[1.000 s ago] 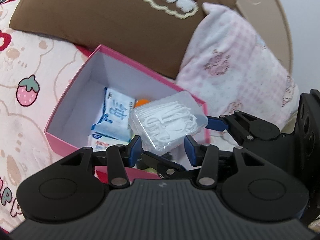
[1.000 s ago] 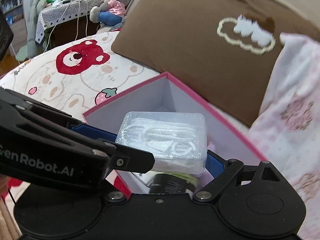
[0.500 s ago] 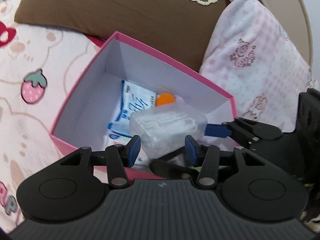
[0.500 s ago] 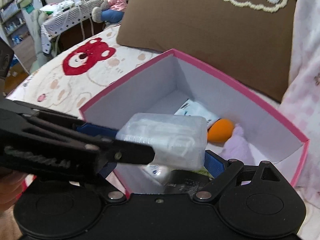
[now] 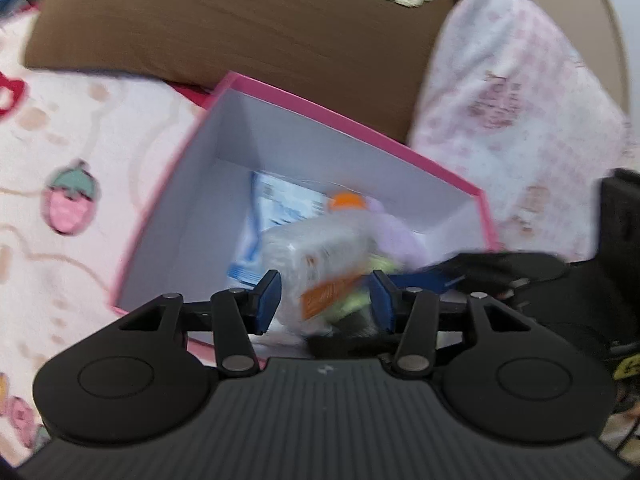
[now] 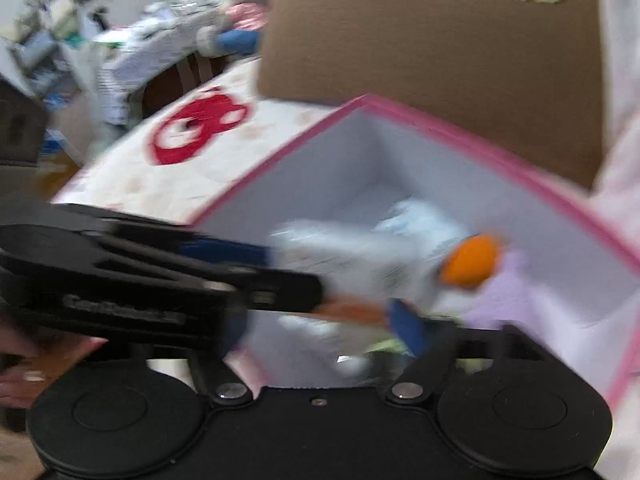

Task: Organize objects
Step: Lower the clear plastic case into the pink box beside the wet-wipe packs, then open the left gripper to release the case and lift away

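A pink box [image 5: 352, 120] with a white inside lies on the bed; it also shows in the right wrist view [image 6: 460, 132]. A clear plastic case of floss picks [image 5: 320, 260] with an orange label sits tilted inside the box, blurred, between the pads of my left gripper [image 5: 326, 300], whose jaws stand apart. It appears in the right wrist view [image 6: 352, 256] near my right gripper [image 6: 320, 320], whose left finger is hidden behind the left gripper. An orange ball [image 6: 470, 260], a blue-white packet [image 5: 280, 208] and a lilac cloth [image 6: 512, 284] lie in the box.
A brown cushion [image 5: 240, 20] with a cloud motif and a pink patterned pillow [image 5: 512, 100] lean behind the box. The bedspread [image 5: 60, 160] with strawberry and bear prints spreads to the left. A cluttered table [image 6: 140, 40] stands far off.
The floss case has dropped lower into the box and tipped, showing its orange label. Both grippers moved down and forward over the box. The frames are now motion-blurred.
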A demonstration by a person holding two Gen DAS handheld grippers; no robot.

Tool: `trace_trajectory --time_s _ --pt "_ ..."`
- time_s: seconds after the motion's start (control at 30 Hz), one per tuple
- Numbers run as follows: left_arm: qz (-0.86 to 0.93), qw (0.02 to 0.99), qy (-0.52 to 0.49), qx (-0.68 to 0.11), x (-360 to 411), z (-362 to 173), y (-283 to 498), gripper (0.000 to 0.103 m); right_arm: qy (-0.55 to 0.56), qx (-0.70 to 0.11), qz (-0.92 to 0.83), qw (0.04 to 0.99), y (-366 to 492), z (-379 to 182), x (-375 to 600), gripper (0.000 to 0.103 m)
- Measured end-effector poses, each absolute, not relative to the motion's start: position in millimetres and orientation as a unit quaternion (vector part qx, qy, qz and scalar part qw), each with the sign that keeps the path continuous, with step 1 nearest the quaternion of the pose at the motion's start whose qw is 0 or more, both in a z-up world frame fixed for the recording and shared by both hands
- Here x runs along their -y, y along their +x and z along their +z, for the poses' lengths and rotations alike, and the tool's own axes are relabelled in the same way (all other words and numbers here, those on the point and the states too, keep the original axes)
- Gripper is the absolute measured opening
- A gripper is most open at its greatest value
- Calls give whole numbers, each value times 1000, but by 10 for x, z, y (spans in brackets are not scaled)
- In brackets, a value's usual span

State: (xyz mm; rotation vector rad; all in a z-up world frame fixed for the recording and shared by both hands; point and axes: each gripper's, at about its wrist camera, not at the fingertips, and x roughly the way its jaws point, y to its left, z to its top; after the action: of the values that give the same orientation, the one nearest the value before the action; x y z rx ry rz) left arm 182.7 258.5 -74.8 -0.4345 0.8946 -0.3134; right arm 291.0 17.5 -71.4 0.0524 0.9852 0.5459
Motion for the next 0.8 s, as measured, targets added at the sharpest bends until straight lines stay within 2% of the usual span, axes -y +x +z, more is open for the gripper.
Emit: trace_trajectory --time_s 0.13,0.53,0.8 --pt "-167 855 -226 -437 -2546 -763 1844 43 -32 -451 249 856 2860 -750 -314 61" --pt "-139 868 -192 -436 -2526 -690 1819 43 9 -456 197 868 2808 -739 -92 64" --pt "-120 869 -181 -446 -2492 -555 1760 49 13 -437 181 881 2549 -498 -13 66"
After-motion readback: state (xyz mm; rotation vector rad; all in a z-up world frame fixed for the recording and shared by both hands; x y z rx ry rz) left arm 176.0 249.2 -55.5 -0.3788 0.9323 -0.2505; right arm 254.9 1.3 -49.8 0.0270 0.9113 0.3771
